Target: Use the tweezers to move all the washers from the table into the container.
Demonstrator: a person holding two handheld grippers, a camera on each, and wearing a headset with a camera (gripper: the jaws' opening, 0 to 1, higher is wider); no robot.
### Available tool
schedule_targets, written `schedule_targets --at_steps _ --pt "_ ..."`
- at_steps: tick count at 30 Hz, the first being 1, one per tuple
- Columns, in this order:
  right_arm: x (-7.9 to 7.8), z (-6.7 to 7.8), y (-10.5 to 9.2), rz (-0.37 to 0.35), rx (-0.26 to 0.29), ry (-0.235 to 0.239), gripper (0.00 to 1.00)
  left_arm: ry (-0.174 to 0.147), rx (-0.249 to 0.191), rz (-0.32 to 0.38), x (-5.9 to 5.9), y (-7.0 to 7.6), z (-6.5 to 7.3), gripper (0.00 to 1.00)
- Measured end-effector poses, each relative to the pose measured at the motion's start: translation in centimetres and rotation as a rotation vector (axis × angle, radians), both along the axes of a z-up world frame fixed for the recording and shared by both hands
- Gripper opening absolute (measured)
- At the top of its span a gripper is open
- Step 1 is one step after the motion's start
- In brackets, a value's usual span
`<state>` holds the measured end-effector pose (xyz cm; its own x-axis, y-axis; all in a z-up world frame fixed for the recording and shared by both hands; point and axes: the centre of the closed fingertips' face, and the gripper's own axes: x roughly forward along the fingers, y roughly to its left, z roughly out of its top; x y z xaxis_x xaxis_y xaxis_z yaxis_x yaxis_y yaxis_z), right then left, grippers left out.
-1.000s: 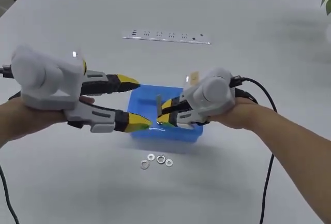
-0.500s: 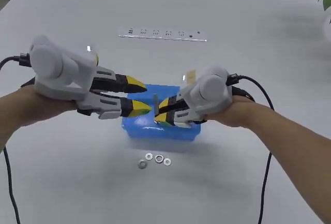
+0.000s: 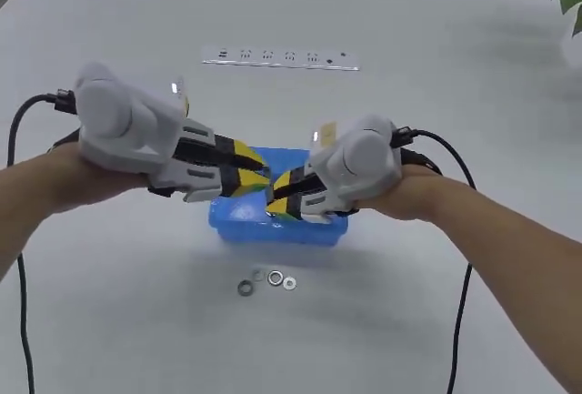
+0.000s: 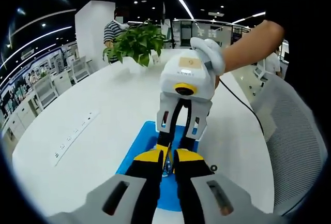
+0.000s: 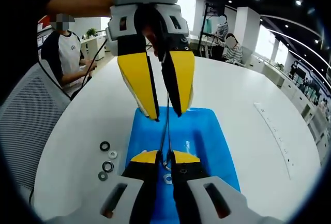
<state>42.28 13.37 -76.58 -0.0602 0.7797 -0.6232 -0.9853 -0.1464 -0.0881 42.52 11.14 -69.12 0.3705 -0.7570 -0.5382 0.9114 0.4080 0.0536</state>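
Slim silver tweezers (image 5: 166,136) over the blue container (image 5: 207,141): right hand-held gripper (image 5: 166,157) pinches them; left hand-held gripper (image 4: 168,154) flanks them narrowly, grip unclear.

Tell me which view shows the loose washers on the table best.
Right gripper view: four washers lie as separate rings on the table beside the blue container. Head view shows them in front of the container, small and blurred. Left gripper view gives a bare glimpse of one.
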Motion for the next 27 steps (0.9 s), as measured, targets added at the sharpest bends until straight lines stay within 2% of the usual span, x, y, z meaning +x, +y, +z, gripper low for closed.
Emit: schedule_targets --at_steps 6,18,27 --pt "0.04 0.00 -0.04 0.001 -0.002 -0.008 0.10 0.002 -0.008 -0.003 0.13 -0.36 0.11 0.07" --pt "-0.03 0.08 -0.09 0.000 -0.012 -0.012 0.12 -0.005 -0.001 -0.012 -0.03 -0.40 0.15 0.05" --pt "0.16 0.93 -0.41 -0.022 -0.001 -0.015 0.13 -0.009 -0.009 0.002 0.04 -0.32 0.60 0.05"
